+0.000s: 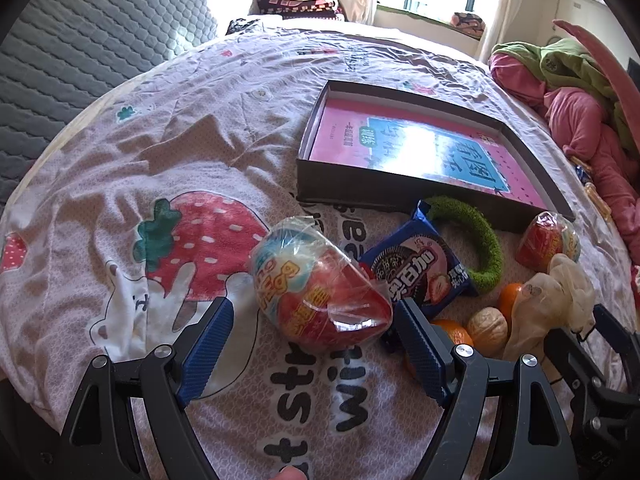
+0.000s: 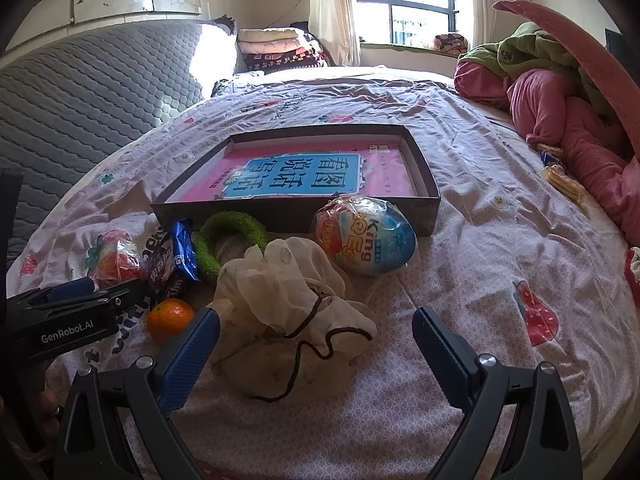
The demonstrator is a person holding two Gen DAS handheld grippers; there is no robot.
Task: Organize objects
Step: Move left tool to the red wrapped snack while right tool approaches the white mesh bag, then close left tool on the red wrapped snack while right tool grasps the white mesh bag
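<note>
Bedspread: "King" egg beside box; "GenRobot.AI" left claw, right claw both apart.

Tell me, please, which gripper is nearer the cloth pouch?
Right. The right gripper has its open jaws on either side of the cloth pouch. The left gripper is off to the pouch's left, open around a wrapped egg.

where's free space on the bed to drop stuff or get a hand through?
Bare bedspread to the right of the second egg and the box, up to the pink bedding. More to the left of the wrapped egg, over the strawberry print. Crowded: the strip before the box, with cookie pack, green ring, oranges, walnut, pouch.
</note>
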